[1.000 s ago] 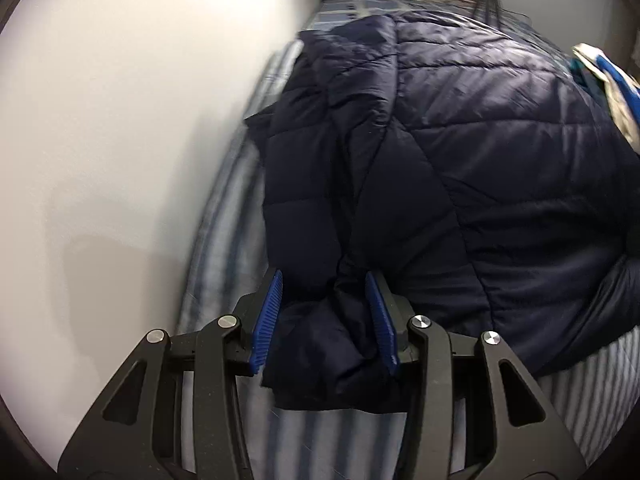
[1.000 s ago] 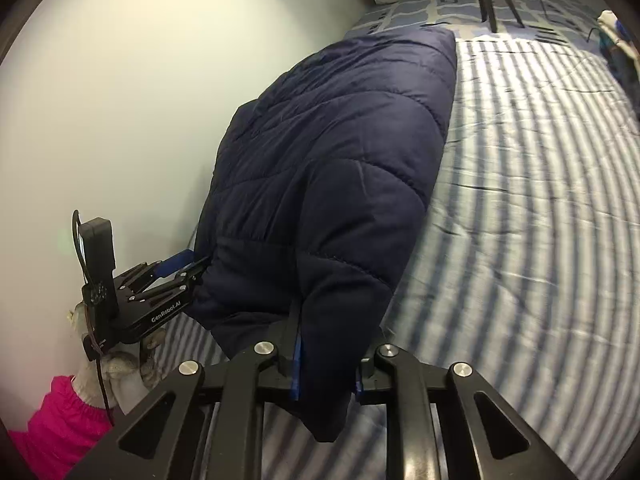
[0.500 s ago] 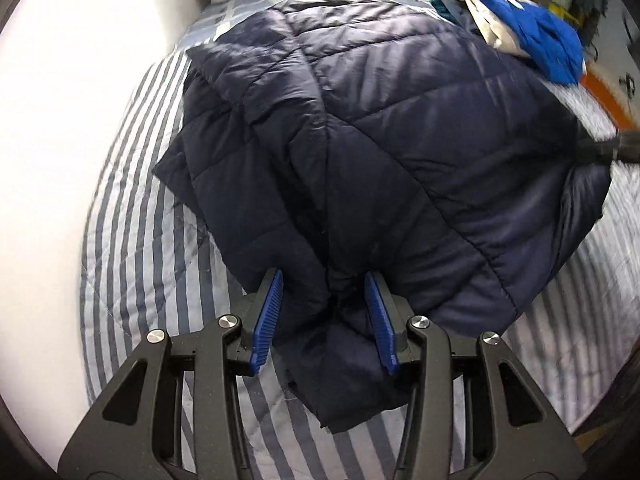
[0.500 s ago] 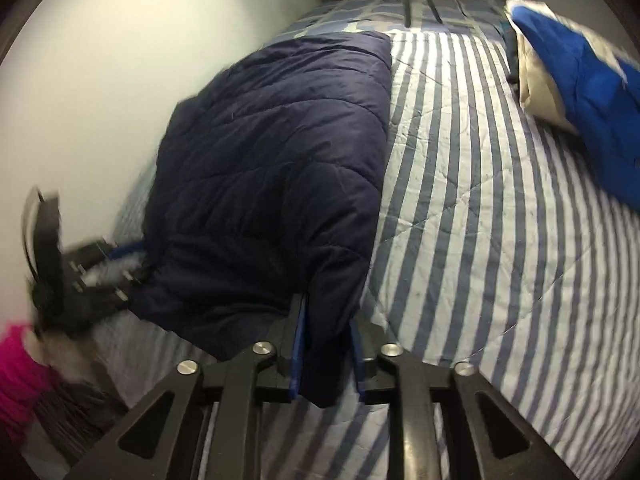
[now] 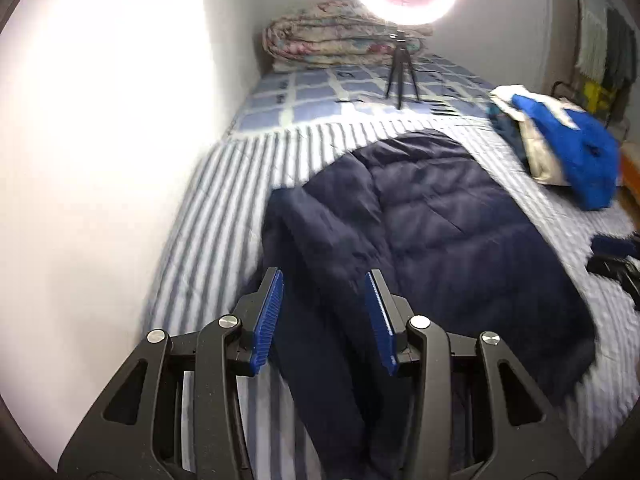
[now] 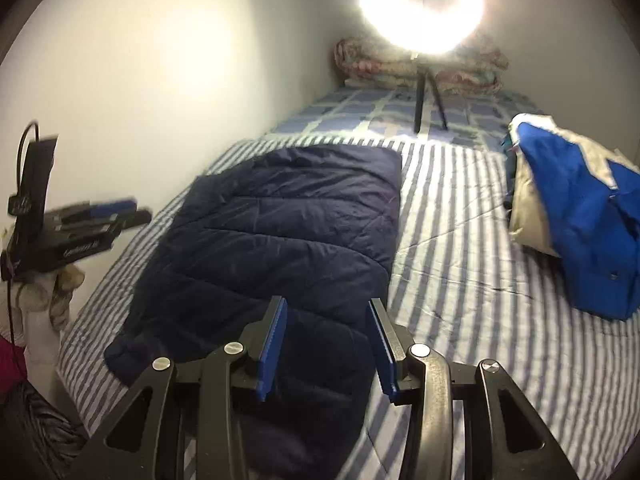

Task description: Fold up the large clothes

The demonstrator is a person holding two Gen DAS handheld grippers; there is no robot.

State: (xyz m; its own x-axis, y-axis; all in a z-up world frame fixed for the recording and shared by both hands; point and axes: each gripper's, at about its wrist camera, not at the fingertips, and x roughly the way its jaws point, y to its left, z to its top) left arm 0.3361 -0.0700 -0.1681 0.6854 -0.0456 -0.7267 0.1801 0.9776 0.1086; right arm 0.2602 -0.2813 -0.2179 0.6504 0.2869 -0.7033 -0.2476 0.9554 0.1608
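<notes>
Navy padded jacket (image 6: 280,248) lies folded lengthwise on the striped bedcover (image 6: 460,280), running from my six o'clock up toward twelve, close to the wall so the right half of the bed is free for the blue-and-cream pile (image 6: 576,216) at two o'clock. My right gripper (image 6: 326,340) has just been opening; its blue pads stand apart above the jacket's near end and press on nothing. My left gripper (image 5: 324,316) is likewise spread, clear of the cloth below. I judge both let go so the fold can settle flat before the next crease.
</notes>
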